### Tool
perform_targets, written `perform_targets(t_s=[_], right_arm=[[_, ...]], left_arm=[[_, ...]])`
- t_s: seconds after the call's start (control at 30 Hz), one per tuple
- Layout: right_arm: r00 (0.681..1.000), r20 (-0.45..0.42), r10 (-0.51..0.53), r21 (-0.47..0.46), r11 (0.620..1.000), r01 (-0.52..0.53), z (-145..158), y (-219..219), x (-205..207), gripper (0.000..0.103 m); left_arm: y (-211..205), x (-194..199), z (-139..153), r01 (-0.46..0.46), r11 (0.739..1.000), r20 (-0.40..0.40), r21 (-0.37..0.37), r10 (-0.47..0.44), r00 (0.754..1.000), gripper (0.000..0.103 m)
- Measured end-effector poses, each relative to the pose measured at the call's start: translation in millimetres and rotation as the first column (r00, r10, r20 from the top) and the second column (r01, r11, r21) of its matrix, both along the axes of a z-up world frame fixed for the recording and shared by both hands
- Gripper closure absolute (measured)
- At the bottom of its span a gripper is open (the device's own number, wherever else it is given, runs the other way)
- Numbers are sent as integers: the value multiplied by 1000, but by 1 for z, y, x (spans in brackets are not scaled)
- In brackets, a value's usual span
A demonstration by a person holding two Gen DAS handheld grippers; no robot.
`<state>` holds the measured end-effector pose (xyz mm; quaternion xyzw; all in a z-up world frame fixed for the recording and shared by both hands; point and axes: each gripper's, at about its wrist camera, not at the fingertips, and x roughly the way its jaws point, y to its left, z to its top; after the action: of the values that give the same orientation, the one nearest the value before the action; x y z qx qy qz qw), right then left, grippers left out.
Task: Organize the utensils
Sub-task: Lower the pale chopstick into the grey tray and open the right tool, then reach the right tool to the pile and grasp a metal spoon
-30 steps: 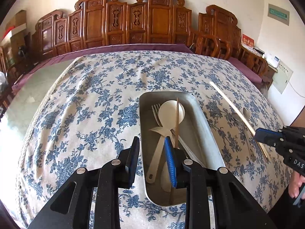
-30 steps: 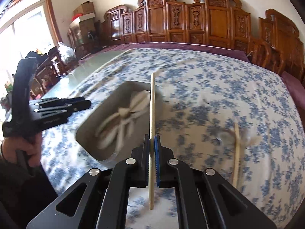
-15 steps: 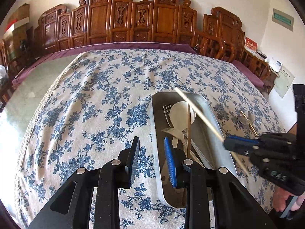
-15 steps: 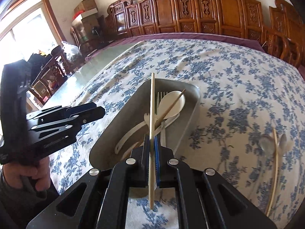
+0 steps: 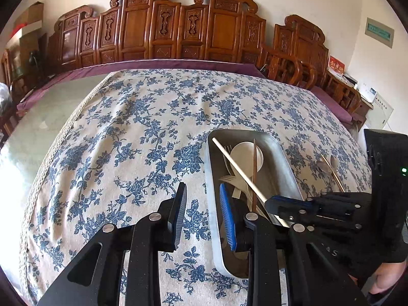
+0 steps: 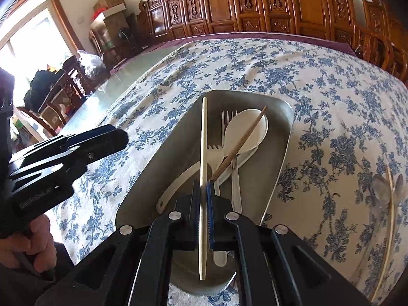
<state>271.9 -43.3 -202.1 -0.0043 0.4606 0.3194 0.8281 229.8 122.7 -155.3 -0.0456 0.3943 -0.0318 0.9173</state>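
Observation:
A grey metal tray (image 5: pixel 285 163) (image 6: pixel 173 153) lies on the flowered cloth. It holds a white spoon (image 5: pixel 246 155) (image 6: pixel 248 130), a brown chopstick (image 6: pixel 242 142), a metal fork (image 6: pixel 236 178) and a white plastic fork (image 6: pixel 215 155). My right gripper (image 6: pixel 204 199) (image 5: pixel 276 204) is shut on a pale chopstick (image 6: pixel 203 137) (image 5: pixel 239 168), which it holds lengthwise over the tray. My left gripper (image 5: pixel 204 216) stands open over the tray's near left rim with nothing between its fingers.
Two metal spoons (image 6: pixel 382 188) (image 5: pixel 325 165) and another pale chopstick (image 6: pixel 389 229) lie on the cloth right of the tray. Carved wooden chairs (image 5: pixel 178 28) line the table's far side. A bare glass strip (image 5: pixel 38 132) runs left of the cloth.
My right gripper has carried the pale chopstick leftward and down, from beside the tray to over it. The left gripper has barely moved.

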Motion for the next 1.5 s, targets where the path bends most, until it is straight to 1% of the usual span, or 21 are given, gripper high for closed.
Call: perform_targets(t_s=[0.07,0.13,0.33,0.47,0.57,0.6,0.63,0.77,0.8,0.83,0.93,1.0,1.17,1.23,1.3,1.5], right_arm=[[1000,-12,-1,26,1000,1,0,-4,0,93],[1000,-6,3,39,999,-3,2,-6,-1,93],[997,73,14,6,1000,-15,23,-22,-12,93],[991,132,6,-18,1000,-4,37,-47,-22,93],[985,171,-12,-61,998,23,42,-76,-30,93],[983,181,-23,-76,996,37,42,-87,-30,93],[982,186,-32,-85,995,48,43,-97,-31,93],[975,199,-94,-129,984,122,38,-147,-31,93],[974,200,-109,-136,981,138,36,-158,-30,93],[972,199,-124,-142,978,154,35,-169,-30,93],[965,196,-174,-173,963,209,29,-201,-25,93],[962,189,-195,-185,955,230,25,-215,-21,86],[957,176,-229,-211,941,264,8,-233,-8,86],[957,171,-235,-213,939,269,2,-233,-3,85],[957,157,-242,-217,937,273,-6,-233,6,80],[955,115,-272,-242,925,292,-28,-233,36,80]], left_arm=[[0,0,0,1,1000,0,1,-1,1000,78],[0,0,-1,1,1000,-4,1,-1,1000,78],[-6,0,1,10,1000,1,2,-10,1000,78],[-16,-1,4,27,1000,11,3,-27,1000,78],[-25,-2,6,42,999,18,4,-42,999,77],[-29,-4,7,48,999,23,4,-48,999,72],[-33,-6,9,55,998,31,4,-55,998,65],[-46,-10,14,80,997,51,3,-80,995,59],[-49,-11,14,85,996,53,-1,-85,995,55],[-52,-11,15,87,996,54,-2,-87,995,48],[-64,-13,15,108,994,59,-2,-108,992,41],[-74,-13,14,126,992,58,6,-126,990,41],[-92,-16,13,155,988,64,15,-155,986,39],[-101,-18,13,171,985,67,23,-172,983,38],[-109,-20,12,185,982,67,33,-187,980,38],[-127,-20,9,213,977,55,34,-214,975,38]])
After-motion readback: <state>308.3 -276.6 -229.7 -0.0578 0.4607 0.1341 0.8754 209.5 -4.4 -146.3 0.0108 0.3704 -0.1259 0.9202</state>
